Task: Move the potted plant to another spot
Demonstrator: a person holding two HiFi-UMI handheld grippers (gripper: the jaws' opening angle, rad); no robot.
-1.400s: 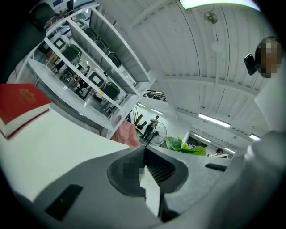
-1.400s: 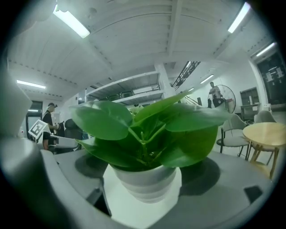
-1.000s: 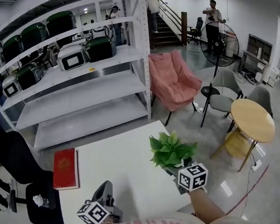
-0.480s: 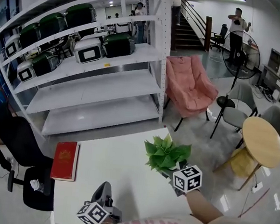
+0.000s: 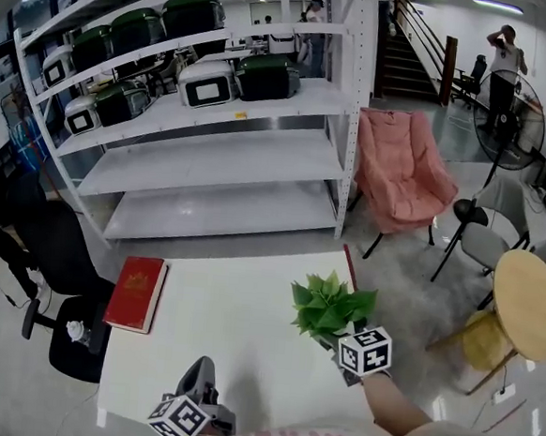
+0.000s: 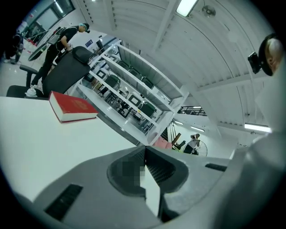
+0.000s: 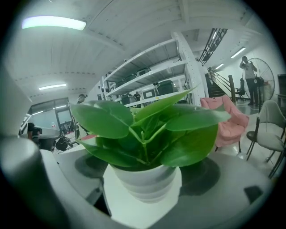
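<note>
The right gripper pinches the white pot of the potted plant between its two jaws, leaves spreading above them. The plant sits over the right side of the white table, near its far edge. The left gripper hovers low at the near edge, jaws pressed together, empty. A red book lies at the table's left edge.

Potted plant slightly leftward vs. before.
</note>
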